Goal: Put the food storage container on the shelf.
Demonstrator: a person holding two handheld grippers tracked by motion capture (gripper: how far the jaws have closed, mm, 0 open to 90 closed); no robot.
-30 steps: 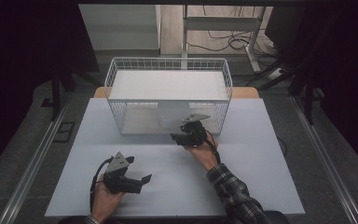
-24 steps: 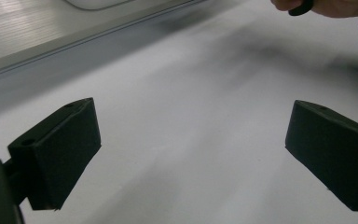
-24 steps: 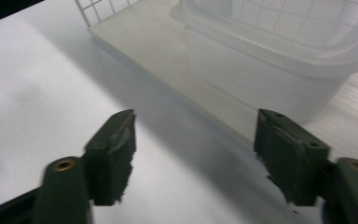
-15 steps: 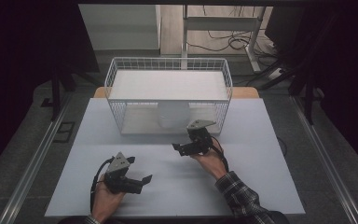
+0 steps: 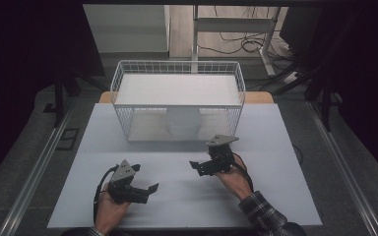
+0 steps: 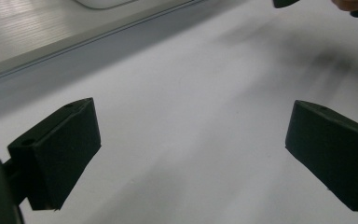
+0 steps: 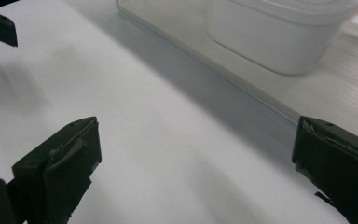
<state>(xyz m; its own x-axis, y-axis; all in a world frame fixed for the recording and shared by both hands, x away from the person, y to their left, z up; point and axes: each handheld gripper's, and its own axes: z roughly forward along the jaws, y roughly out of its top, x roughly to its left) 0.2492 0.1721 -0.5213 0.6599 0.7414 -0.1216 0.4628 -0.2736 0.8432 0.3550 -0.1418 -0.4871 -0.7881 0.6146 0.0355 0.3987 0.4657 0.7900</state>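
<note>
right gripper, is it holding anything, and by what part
Nothing is held. The right gripper has open jaws with bare table between them; the white container sits apart in the basket.

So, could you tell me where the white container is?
In the high view the white container stands inside the wire basket, centre front, just beyond the right gripper.

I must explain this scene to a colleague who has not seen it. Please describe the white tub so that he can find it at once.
Find the white wire basket at the far end of the table. Look through its near wall, under its flat white shelf: the tub stands there. It is the one rounded, solid white container there, directly beyond the right gripper.
</note>
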